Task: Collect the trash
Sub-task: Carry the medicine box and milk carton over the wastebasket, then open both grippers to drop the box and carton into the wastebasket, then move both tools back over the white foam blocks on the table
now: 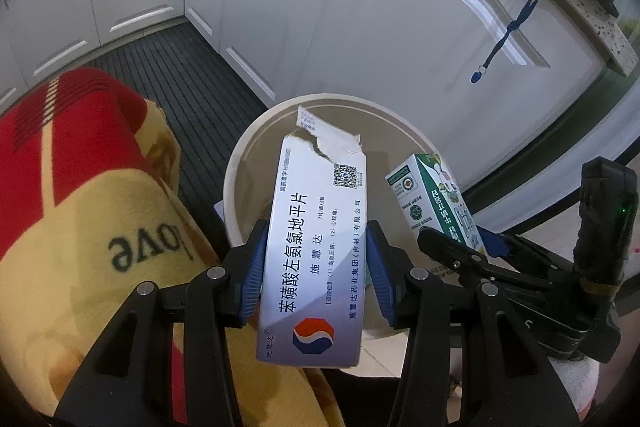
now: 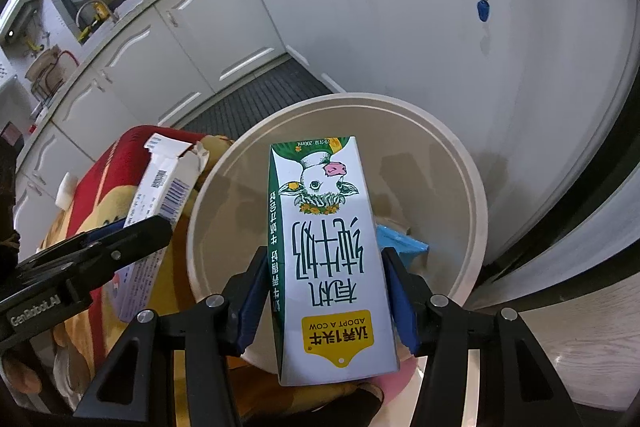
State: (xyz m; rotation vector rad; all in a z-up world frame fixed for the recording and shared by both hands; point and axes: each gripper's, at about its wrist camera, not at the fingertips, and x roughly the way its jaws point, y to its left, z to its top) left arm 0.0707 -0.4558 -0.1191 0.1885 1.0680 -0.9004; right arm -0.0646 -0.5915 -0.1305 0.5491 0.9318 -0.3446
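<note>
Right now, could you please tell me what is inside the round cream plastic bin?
Inside the round cream plastic bin, a crumpled blue packet lies near the bottom. The white and green milk carton held by the right gripper covers most of the remaining floor, so anything else is hidden.

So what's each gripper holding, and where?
Left gripper: medicine box, gripped by its long sides. Right gripper: milk carton, likewise.

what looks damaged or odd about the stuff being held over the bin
The medicine box in the left gripper has a ragged, torn-open top flap. The milk carton in the right gripper is held upside down, its print inverted, but looks intact. Both hang over the white bin.
</note>
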